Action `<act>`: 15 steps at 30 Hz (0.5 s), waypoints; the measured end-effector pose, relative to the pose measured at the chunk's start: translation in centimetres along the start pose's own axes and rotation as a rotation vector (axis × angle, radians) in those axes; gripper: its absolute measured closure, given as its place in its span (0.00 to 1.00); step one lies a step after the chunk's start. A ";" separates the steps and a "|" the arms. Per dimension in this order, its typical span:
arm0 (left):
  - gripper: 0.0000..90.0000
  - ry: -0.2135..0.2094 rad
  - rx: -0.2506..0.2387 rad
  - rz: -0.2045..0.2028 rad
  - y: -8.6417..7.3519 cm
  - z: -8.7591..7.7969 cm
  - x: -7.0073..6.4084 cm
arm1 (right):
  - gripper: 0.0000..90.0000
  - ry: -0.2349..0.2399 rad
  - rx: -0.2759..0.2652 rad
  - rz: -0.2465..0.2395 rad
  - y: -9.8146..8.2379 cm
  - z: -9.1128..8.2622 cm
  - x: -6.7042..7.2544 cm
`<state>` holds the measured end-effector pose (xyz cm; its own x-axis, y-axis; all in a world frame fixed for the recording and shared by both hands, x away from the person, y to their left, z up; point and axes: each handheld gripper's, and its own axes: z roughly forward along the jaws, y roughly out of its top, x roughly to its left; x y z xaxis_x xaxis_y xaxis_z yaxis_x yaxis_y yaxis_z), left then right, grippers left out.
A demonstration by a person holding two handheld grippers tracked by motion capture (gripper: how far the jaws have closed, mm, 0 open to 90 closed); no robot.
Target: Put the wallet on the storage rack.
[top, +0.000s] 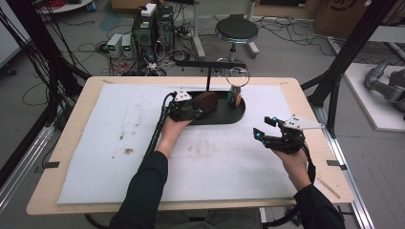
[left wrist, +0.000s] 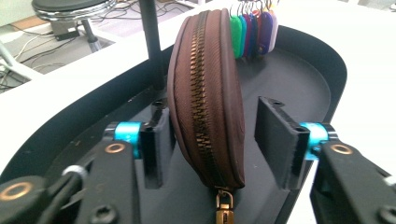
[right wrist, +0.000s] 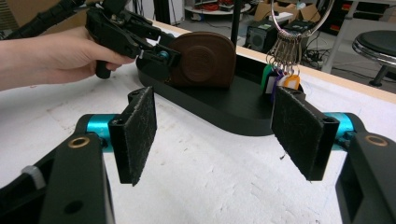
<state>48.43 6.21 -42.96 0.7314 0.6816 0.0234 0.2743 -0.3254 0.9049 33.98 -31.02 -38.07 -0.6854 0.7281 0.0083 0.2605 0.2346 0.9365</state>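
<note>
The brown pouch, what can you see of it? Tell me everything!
The brown pouch looks like leather, rounded on top and flat below, with a brass zipper along its edge and a round stamp on its side. It stands upright on edge in the black tray. The left gripper straddles it: one of the fingers is against it, the other apart.

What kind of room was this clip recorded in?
Most likely a lab or workshop set up for recording. Desktop computer towers stand on the grey floor among loose black cables, a round black stool sits behind the light wooden table, and black frame struts flank it.
</note>
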 end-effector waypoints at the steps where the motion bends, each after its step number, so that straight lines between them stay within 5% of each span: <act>1: 0.45 0.005 0.005 -0.004 0.1 -0.2 0.0 | 0.36 -0.001 0.001 0.003 0.0 0.0 0.0; 5: 0.34 0.008 0.017 -0.023 0.6 -1.0 -0.1 | 0.36 -0.003 -0.001 -0.001 0.0 0.0 0.0; 11: 0.29 -0.010 0.051 0.035 2.0 -3.2 -1.2 | 0.36 -0.004 0.004 -0.007 0.0 0.3 0.0; 15: 0.29 -0.024 0.002 0.053 2.4 -5.1 -2.2 | 0.36 -0.006 0.009 -0.010 0.0 0.4 0.0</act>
<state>44.27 7.25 -38.69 0.7598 0.6473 0.0611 0.2359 -0.3621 0.9018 34.18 -30.76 -38.20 -0.6841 0.7294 -0.0035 0.2594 0.2478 0.9334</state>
